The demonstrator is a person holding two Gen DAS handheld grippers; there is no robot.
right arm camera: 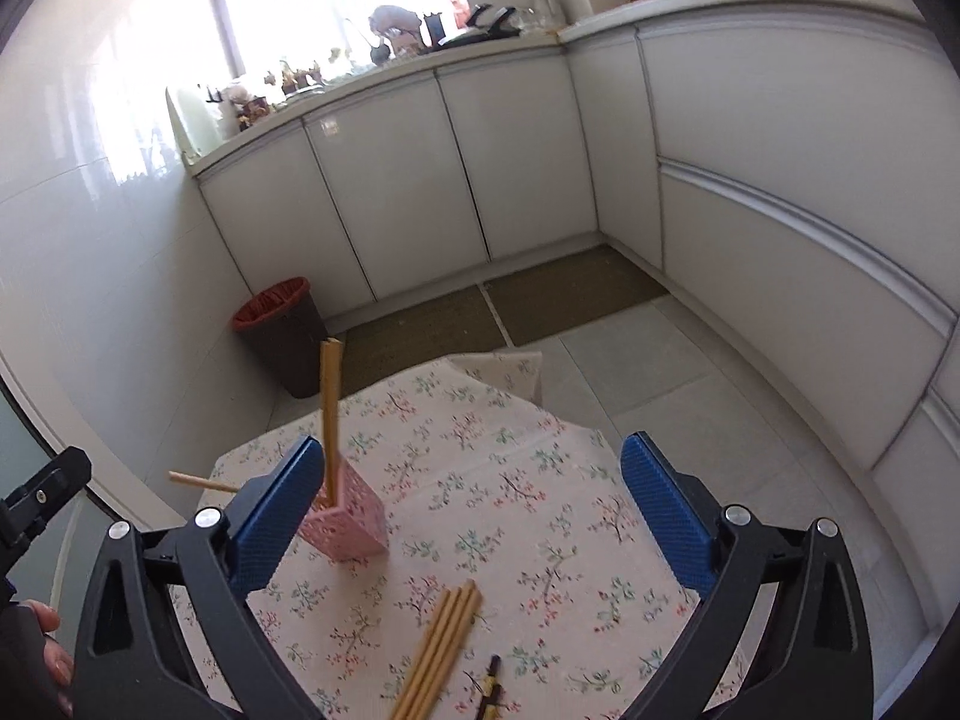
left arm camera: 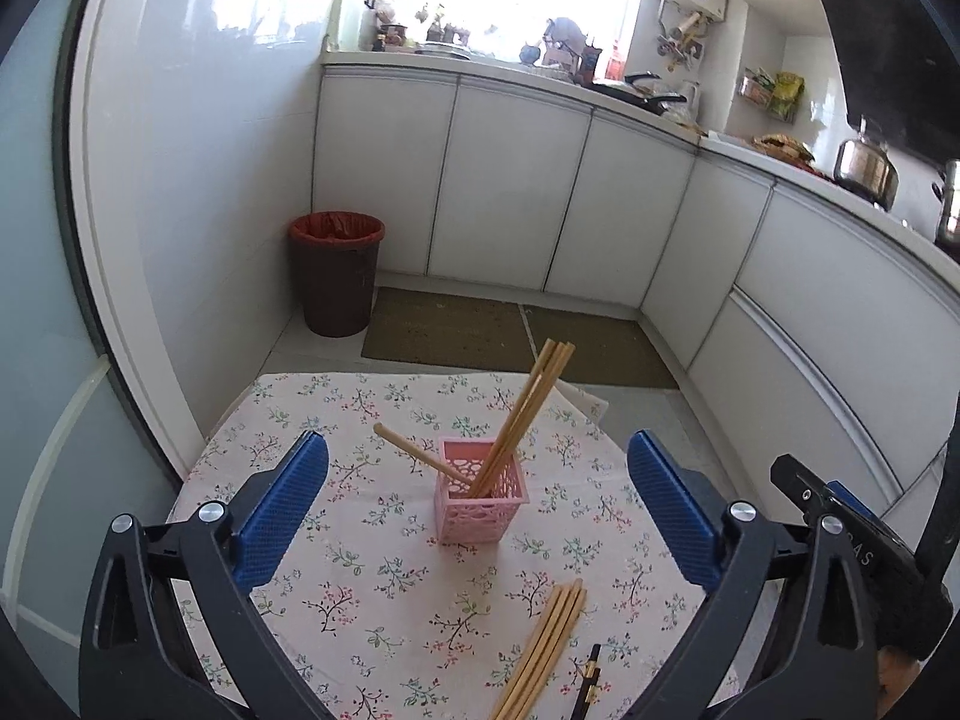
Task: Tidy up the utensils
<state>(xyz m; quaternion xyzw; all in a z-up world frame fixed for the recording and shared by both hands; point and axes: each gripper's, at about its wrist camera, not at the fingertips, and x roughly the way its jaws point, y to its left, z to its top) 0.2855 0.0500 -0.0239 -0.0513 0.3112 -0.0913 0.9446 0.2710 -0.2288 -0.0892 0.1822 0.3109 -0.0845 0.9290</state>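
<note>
Left tool (left arm camera: pixel 477 468) and right tool (right arm camera: pixel 471 468) both gape wide, empty, touching nothing. Pink perforated plastic holder (left arm camera: pixel 483 504) stands on the floral-clothed worktop (left arm camera: pixel 372 588), containing bamboo chopsticks (left arm camera: pixel 528 414). Nearer than the holder lie loose bamboo chopsticks (left arm camera: pixel 543 651) and one dark chopstick (left arm camera: pixel 588 684).

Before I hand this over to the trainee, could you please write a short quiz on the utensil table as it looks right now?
1. True or false: the pink holder already has chopsticks standing in it.
2. What lies on the tablecloth nearest the cameras: (a) spoons, (b) a bundle of loose wooden chopsticks beside a dark utensil, (c) forks?
3. Is the left gripper or the right gripper holding anything?

Key: 1 true; 2 b; 3 neither, both are open and empty.
</note>
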